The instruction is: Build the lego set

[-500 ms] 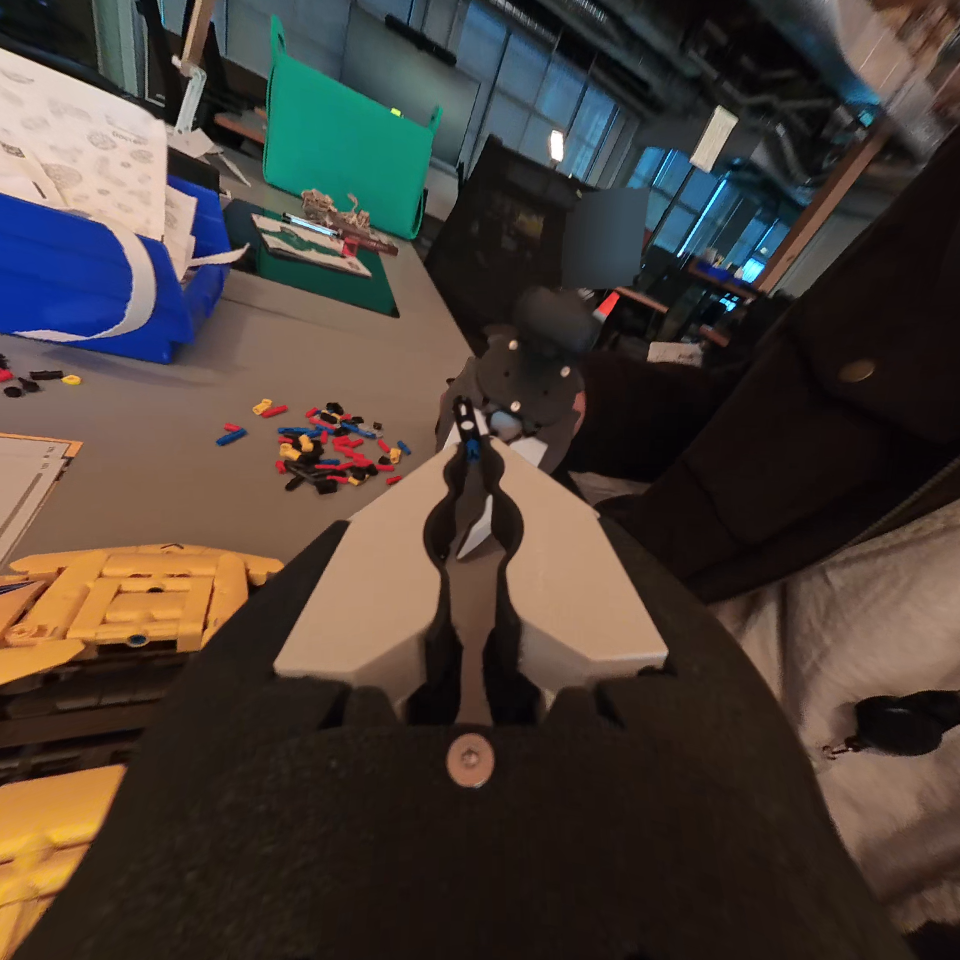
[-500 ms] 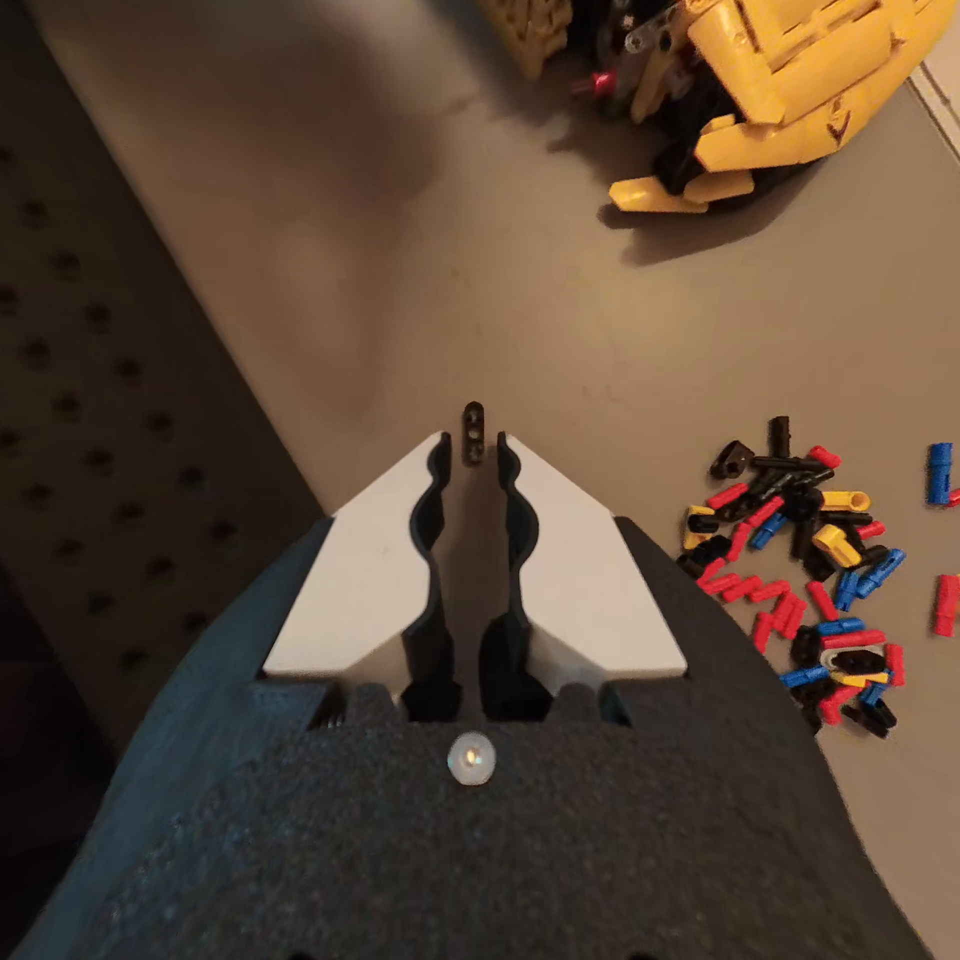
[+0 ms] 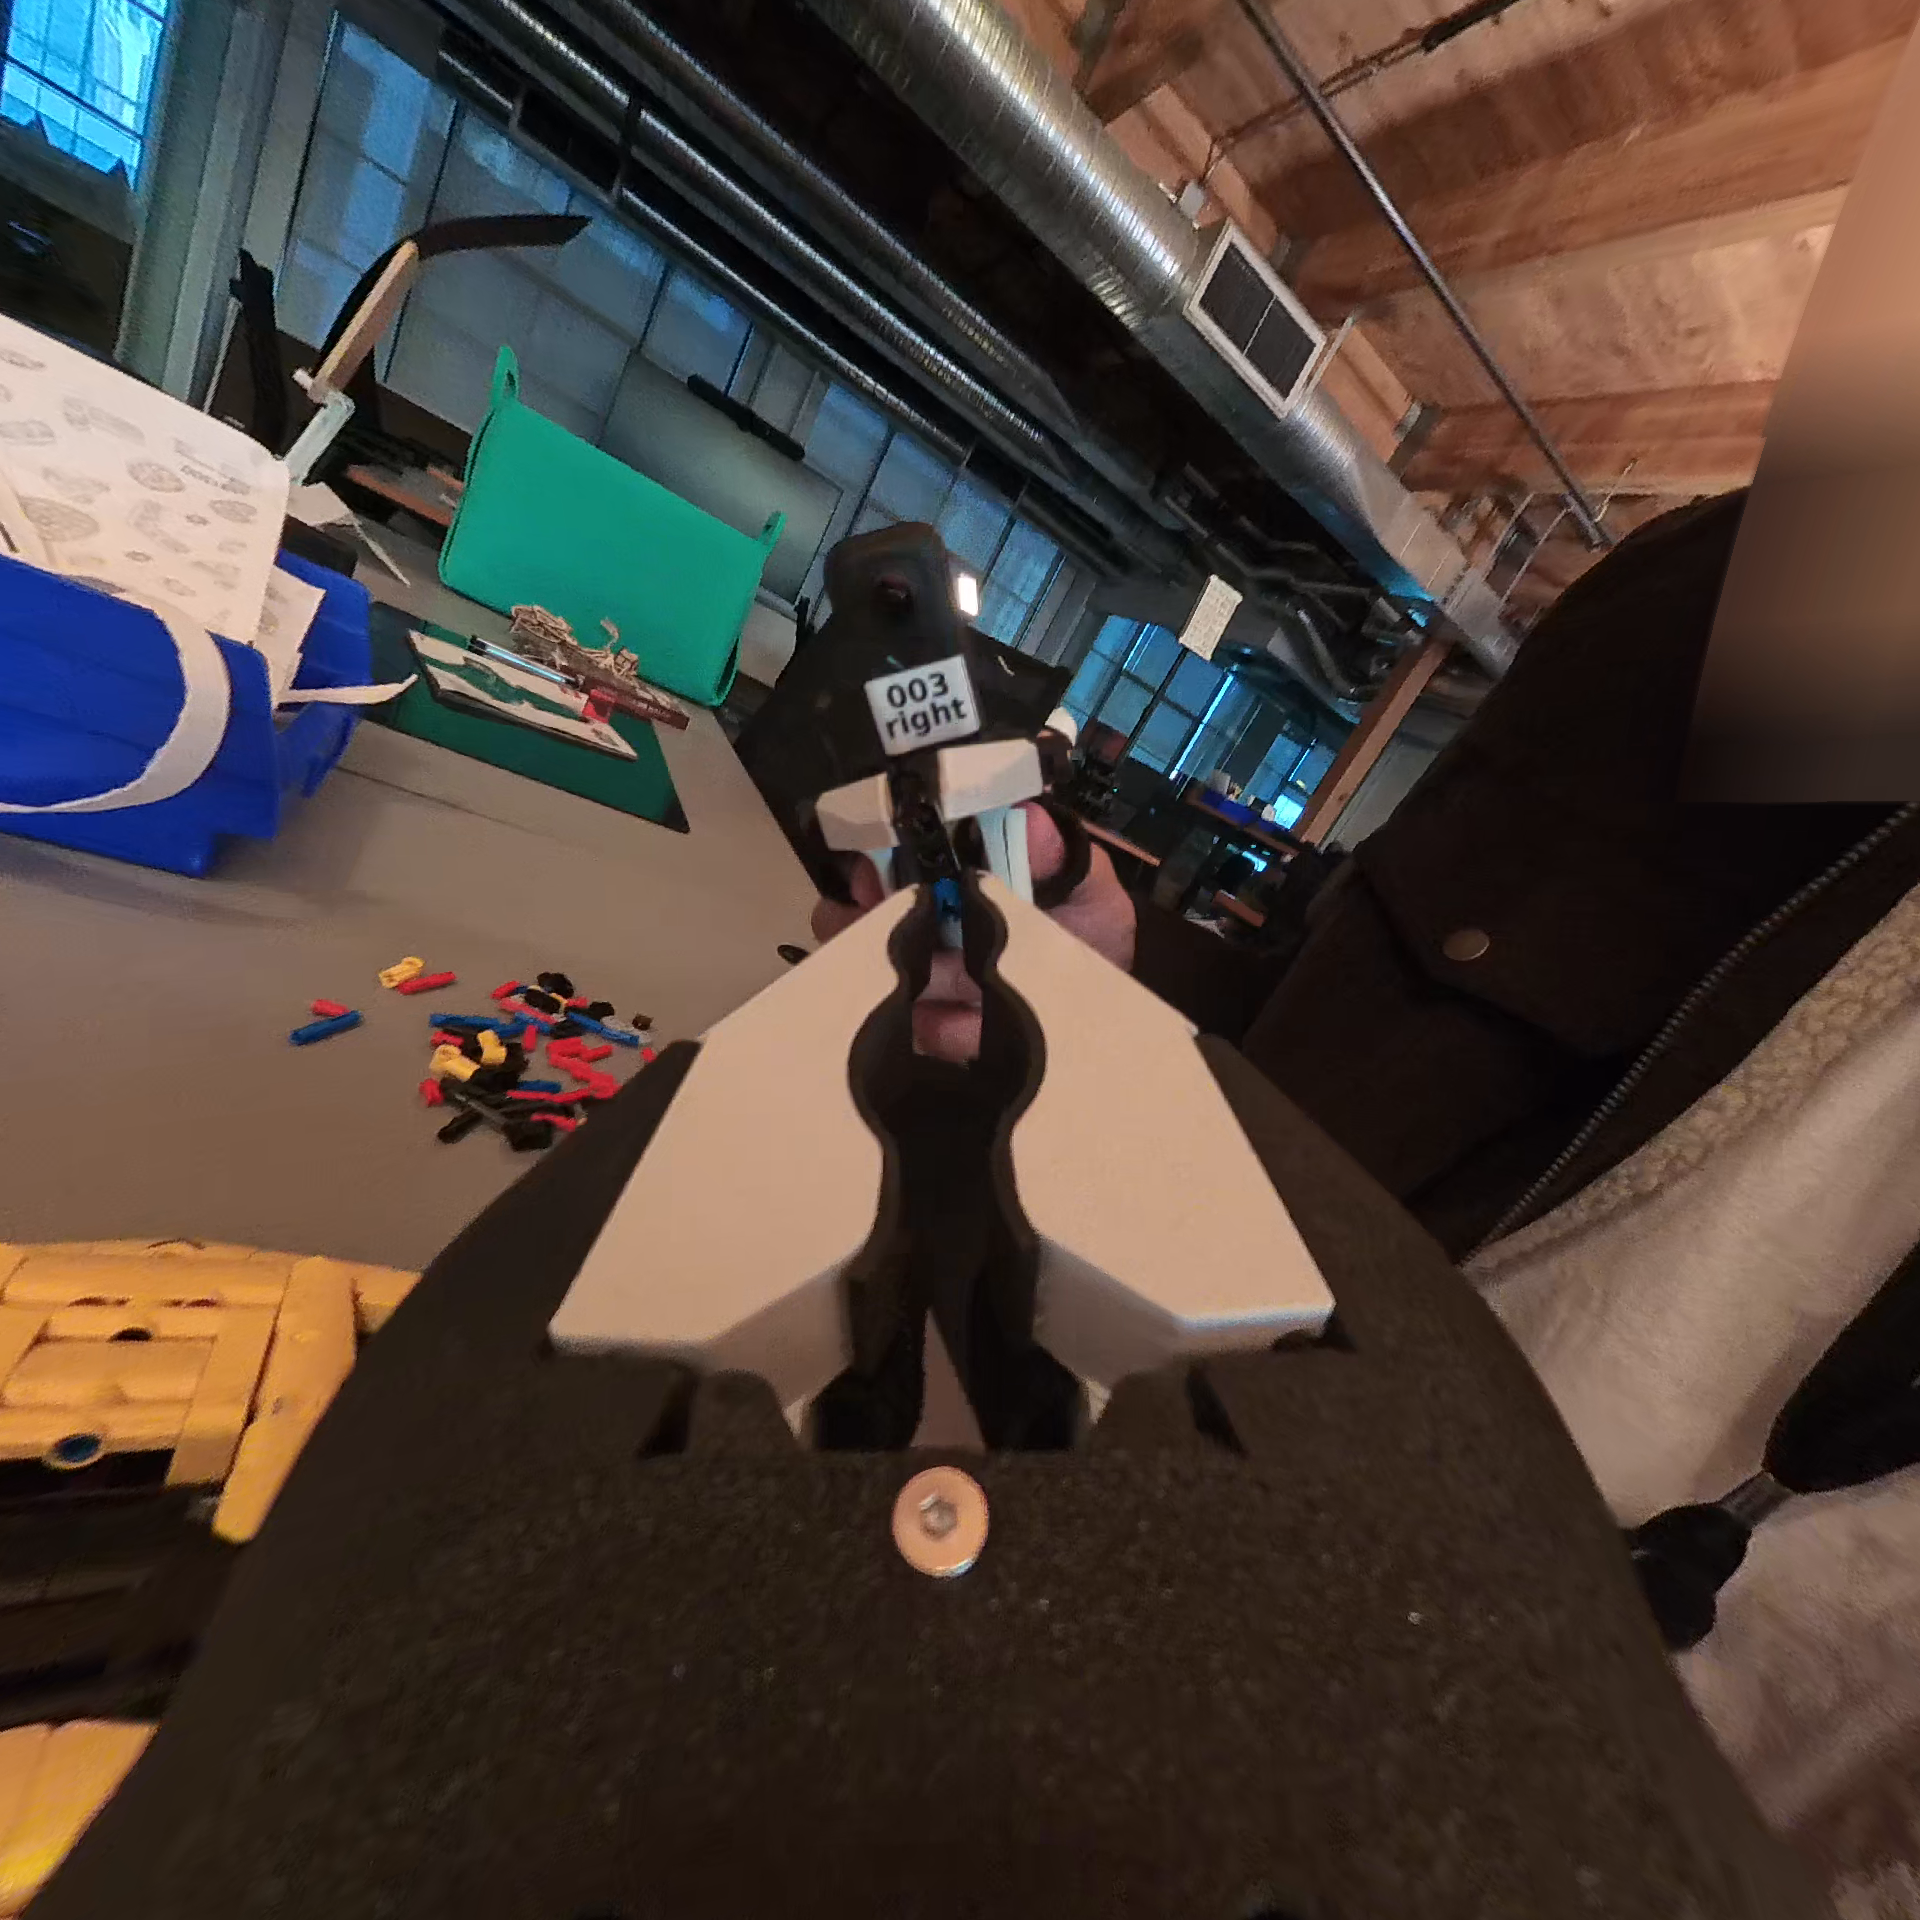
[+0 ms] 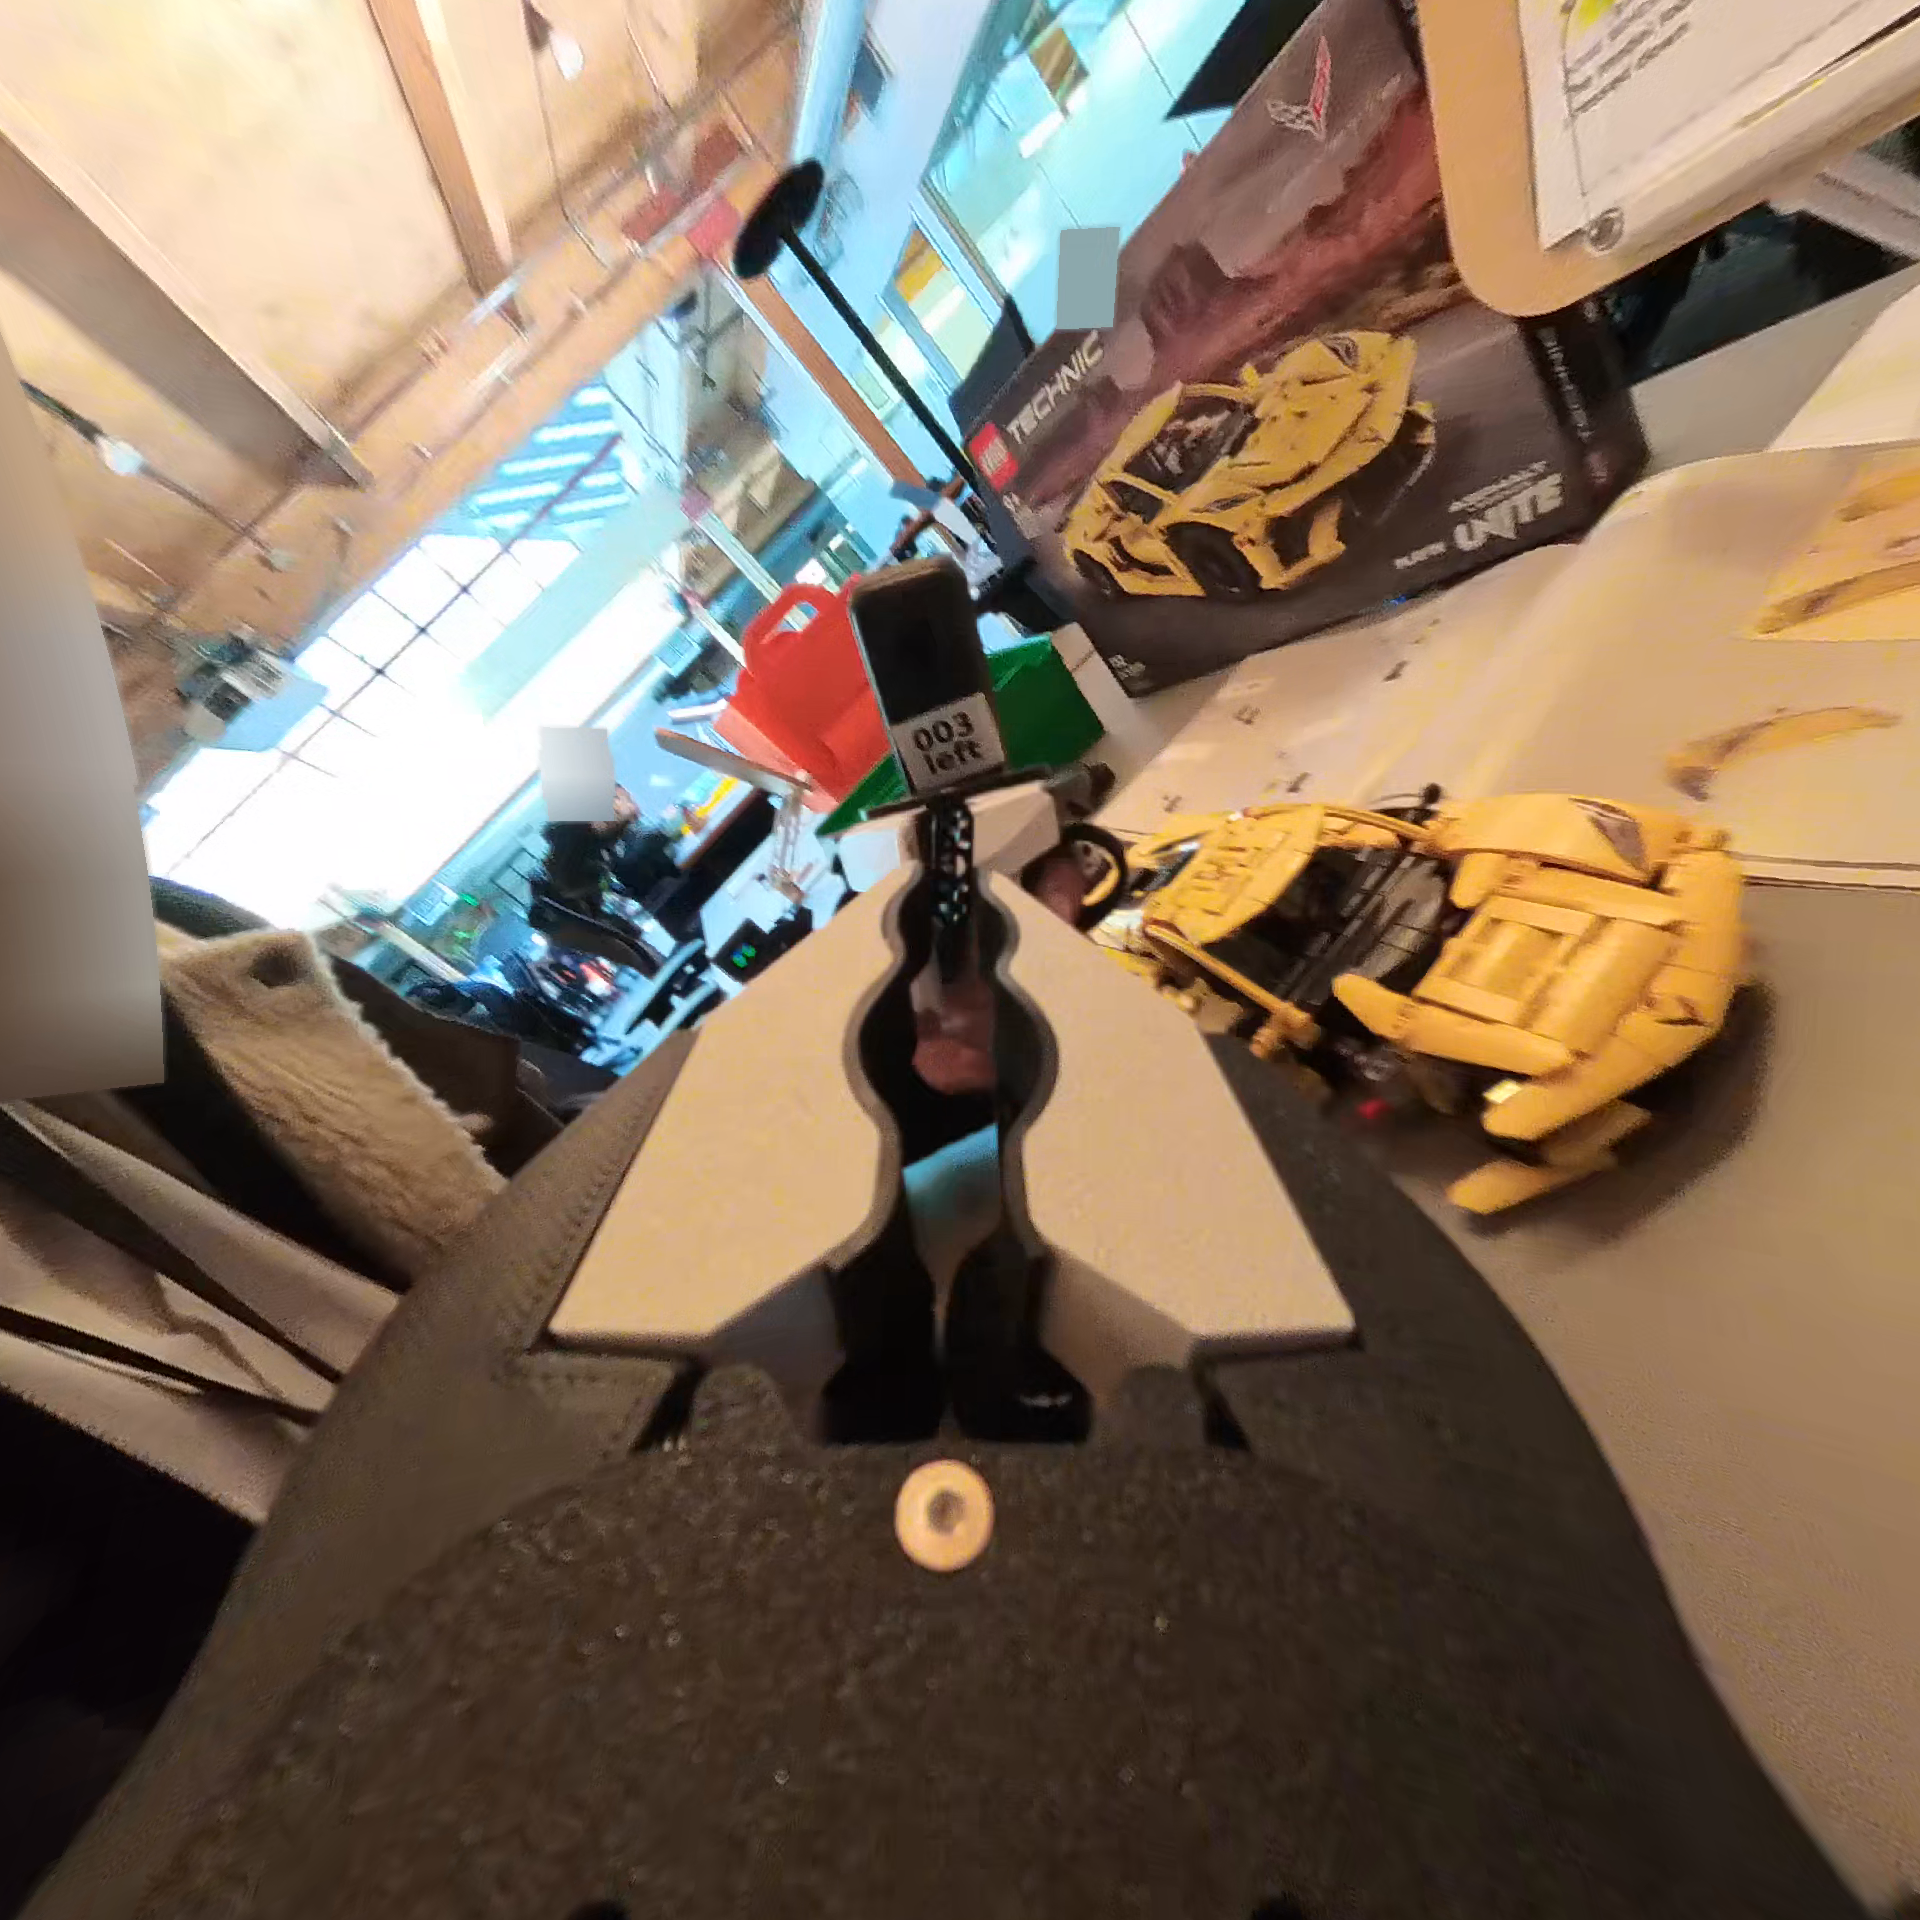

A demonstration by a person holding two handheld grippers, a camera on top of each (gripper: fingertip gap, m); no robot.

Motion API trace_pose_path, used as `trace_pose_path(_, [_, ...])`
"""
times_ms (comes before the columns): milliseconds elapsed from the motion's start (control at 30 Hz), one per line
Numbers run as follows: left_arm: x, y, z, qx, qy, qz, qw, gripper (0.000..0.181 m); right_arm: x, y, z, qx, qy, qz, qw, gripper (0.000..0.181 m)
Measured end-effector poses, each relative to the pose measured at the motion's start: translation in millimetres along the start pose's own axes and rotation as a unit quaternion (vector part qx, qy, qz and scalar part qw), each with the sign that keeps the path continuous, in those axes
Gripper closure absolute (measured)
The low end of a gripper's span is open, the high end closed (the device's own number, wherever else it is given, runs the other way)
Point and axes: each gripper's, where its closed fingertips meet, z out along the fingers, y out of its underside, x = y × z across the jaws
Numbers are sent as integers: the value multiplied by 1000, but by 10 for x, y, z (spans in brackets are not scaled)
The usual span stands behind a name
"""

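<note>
I held my left hand-held gripper (image 3: 945, 914) at the centre of its view, its fingers nearly closed on a small blue pin (image 3: 943, 902) at the tips. Facing it tip to tip, my right hand-held gripper (image 4: 951, 899) was pinched on a thin black beam (image 4: 948, 862), which stood between the two sets of tips; in the left view that beam (image 3: 920, 831) rose just above the blue pin, and whether the two touched I could not tell. The loose pile of red, blue, black and yellow pieces (image 3: 520, 1060) lay on the grey table (image 3: 208, 1091) at middle left of the left view. The yellow car model (image 4: 1455, 977) sat on the table at the right of the right view, with the set's box (image 4: 1299, 436) behind it at upper right.
</note>
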Motion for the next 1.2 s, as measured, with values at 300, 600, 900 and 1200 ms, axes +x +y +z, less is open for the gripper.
trace_pose_path(300, [-27, 5, 45, 7, -8, -11, 1000, 177, 8, 26, 113, 28, -31, 62, 997, 176])
trace_pose_path(600, [-125, -16, 55, 10, -66, 25, 997, 178, 103, -23, 115, 77, -22, 110, 991, 176])
trace_pose_path(900, [-191, 26, 65, 2, -91, 34, 995, 178, 179, -3, 103, 88, 25, 91, 992, 176])
trace_pose_path(1200, [-206, -34, 118, 70, -99, -5, 993, 178, 169, -66, 87, 143, 33, 94, 985, 176])
